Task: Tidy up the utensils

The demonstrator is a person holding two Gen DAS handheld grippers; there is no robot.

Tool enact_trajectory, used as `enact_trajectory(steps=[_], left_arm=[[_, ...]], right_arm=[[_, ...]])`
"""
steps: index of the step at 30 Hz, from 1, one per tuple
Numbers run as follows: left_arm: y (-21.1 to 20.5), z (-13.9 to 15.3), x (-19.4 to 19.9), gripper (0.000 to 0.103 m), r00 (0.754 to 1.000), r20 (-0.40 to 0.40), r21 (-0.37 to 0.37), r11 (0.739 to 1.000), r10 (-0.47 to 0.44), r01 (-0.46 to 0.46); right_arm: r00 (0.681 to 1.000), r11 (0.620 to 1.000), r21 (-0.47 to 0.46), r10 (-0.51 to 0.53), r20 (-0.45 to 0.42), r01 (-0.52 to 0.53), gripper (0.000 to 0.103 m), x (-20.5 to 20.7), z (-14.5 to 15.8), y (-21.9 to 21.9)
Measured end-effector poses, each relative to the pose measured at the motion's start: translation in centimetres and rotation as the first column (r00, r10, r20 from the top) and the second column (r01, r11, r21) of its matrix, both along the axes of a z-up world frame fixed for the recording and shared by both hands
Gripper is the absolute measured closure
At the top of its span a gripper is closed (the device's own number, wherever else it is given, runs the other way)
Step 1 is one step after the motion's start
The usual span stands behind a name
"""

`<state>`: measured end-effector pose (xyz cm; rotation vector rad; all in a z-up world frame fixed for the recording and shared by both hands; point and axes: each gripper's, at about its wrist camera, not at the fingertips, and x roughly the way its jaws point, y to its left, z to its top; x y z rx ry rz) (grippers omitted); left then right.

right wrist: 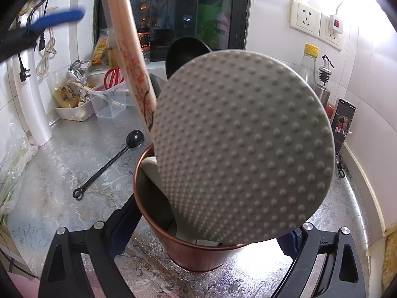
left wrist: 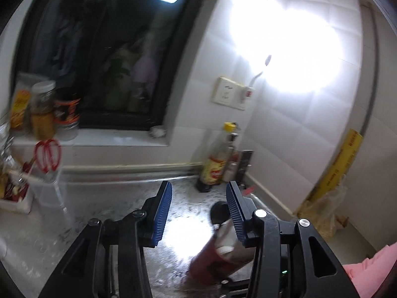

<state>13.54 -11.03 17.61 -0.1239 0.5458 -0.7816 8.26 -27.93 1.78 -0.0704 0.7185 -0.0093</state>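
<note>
The right gripper point(right wrist: 198, 226) clamps the copper cup point(right wrist: 188, 236) between its jaws. The cup stands on the counter point(right wrist: 49, 173) and holds a dotted grey paddle point(right wrist: 243, 144), chopsticks point(right wrist: 129, 49) and a black ladle point(right wrist: 183, 52). Left of the jaws, a black spoon point(right wrist: 106, 165) lies on open counter. The left gripper point(left wrist: 199, 211) has parted, empty jaws above bare counter.

The paddle point(right wrist: 244, 146) is hiding most of the ladle point(right wrist: 182, 53) and the cup's point(right wrist: 198, 253) far rim. Motion blur is smearing the jars point(left wrist: 44, 109) and scissors point(left wrist: 47, 154) in the left view.
</note>
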Motion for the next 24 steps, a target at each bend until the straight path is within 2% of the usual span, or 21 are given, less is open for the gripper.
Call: enact_trajectory(steps=[4,8,10,13,17,24], left_arm=[[-2.1,0.2,-0.6,0.056,0.996,0.019,0.015,0.996,-0.090,0.090],[-3.1,-0.2,-1.0,0.059,0.993,0.021,0.045,0.992,-0.119,0.118],[-3.3,-0.3,-1.0,0.076,0.992,0.016,0.049,0.991,-0.129,0.128],[-3.5,-0.5,-1.0,0.090,0.991,0.015,0.055,0.989,-0.135,0.134],[-3.8,-1.0,-0.9,0.091,0.991,0.007,0.069,0.989,-0.134,0.133],[-4.6,-3.7,0.2,0.093,0.988,-0.094,0.121,0.984,-0.122,0.133]], right_arm=[[1.000,1.000,-0.001,0.000,0.000,0.000,0.006,0.1,-0.1,0.1],[1.000,1.000,0.000,0.000,-0.001,0.000,0.006,0.2,-0.1,0.2],[1.000,1.000,-0.001,0.000,-0.001,0.000,0.006,0.1,-0.1,0.2],[1.000,1.000,0.000,0.000,-0.001,0.000,0.006,0.1,0.0,0.1],[1.000,1.000,0.000,0.000,-0.001,0.000,0.006,0.1,-0.1,0.2],[1.000,1.000,0.001,0.000,-0.001,0.000,0.006,0.1,-0.1,0.2]])
